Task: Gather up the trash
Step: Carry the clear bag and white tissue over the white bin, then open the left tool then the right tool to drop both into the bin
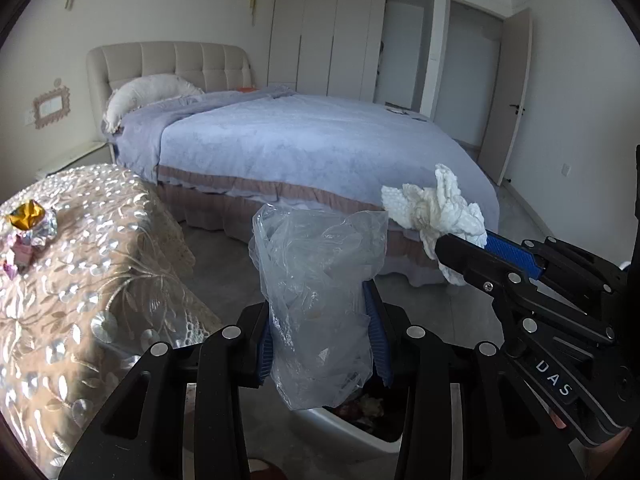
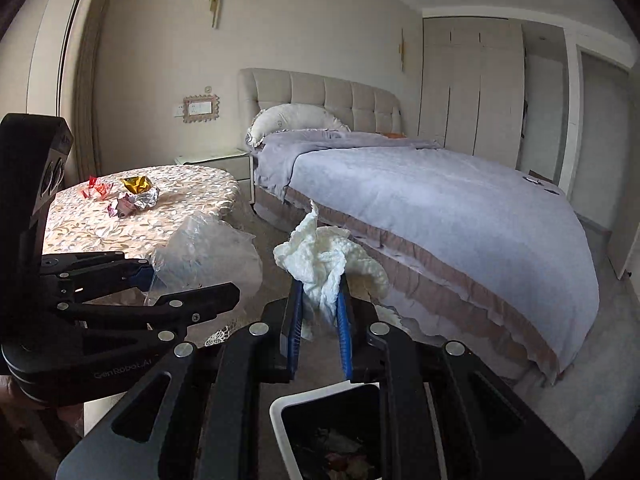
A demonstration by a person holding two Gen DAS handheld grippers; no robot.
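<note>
My left gripper (image 1: 320, 312) is shut on a crumpled clear plastic bag (image 1: 316, 300), held above a white trash bin (image 1: 352, 428) with trash inside. My right gripper (image 2: 319, 284) is shut on a crumpled white paper tissue (image 2: 324, 256), also above the bin (image 2: 280, 404). In the left wrist view the right gripper (image 1: 452, 248) comes in from the right with the tissue (image 1: 432, 208). In the right wrist view the left gripper (image 2: 192, 280) holds the bag (image 2: 208, 256) at left. Foil and red wrappers (image 2: 136, 194) lie on the table; they also show in the left wrist view (image 1: 28, 220).
A round table with an embroidered cloth (image 1: 100, 264) stands at left. A bed with a lilac cover (image 1: 300, 140) fills the middle. A nightstand (image 2: 216, 160), wardrobe (image 1: 328, 32) and open door (image 1: 508, 100) are behind. Grey floor lies between table and bed.
</note>
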